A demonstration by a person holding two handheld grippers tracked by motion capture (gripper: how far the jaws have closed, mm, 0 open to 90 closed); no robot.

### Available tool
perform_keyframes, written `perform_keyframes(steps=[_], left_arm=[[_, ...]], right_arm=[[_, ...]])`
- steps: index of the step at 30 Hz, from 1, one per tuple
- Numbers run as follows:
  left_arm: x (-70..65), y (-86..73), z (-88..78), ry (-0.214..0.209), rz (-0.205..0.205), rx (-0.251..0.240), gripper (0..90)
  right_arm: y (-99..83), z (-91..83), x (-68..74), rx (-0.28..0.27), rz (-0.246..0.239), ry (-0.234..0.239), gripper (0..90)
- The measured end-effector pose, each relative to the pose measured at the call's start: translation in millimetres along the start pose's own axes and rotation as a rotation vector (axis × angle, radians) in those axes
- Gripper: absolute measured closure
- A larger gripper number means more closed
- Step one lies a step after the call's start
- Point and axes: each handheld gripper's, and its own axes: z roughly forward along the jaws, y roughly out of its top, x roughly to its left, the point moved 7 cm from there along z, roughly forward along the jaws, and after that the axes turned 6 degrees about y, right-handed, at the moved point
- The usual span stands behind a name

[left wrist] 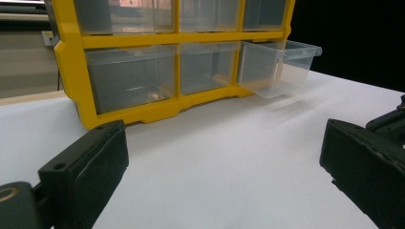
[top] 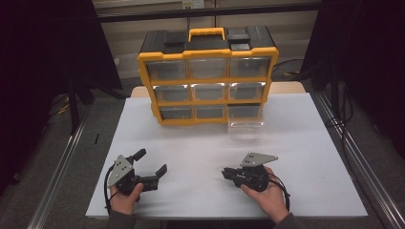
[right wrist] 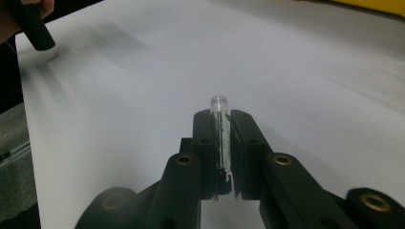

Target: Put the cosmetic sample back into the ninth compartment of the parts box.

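A yellow and black drawer organizer (top: pixel 207 76) stands at the back of the white table (top: pixel 296 143). Its bottom right clear drawer (top: pixel 245 125) is pulled out, which the left gripper view also shows (left wrist: pixel 282 67). My right gripper (top: pixel 223 171) lies low near the front, pointing left, and is shut on a small clear tube (right wrist: pixel 219 107). The tube lies lengthwise between the jaws, its round end poking past the tips (right wrist: pixel 222 117). To the front left, my left gripper (top: pixel 154 161) stands open with nothing between its pads (left wrist: pixel 224 138), facing the organizer (left wrist: pixel 143 109).
Dark floor and metal rails (top: pixel 62 157) flank the table on both sides. The white surface runs bare between the grippers and the organizer. A black part of the other gripper (right wrist: pixel 33 24) appears at the far left of the right gripper view.
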Motion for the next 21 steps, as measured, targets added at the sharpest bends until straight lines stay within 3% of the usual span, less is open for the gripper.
perform_keyframes(steps=[21], left_arm=[[-0.1,0.0,0.2,-0.001,-0.002,-0.001,2.7]], right_arm=[[29.7,-22.2,-12.3,-0.11,0.027,-0.005,81.8]])
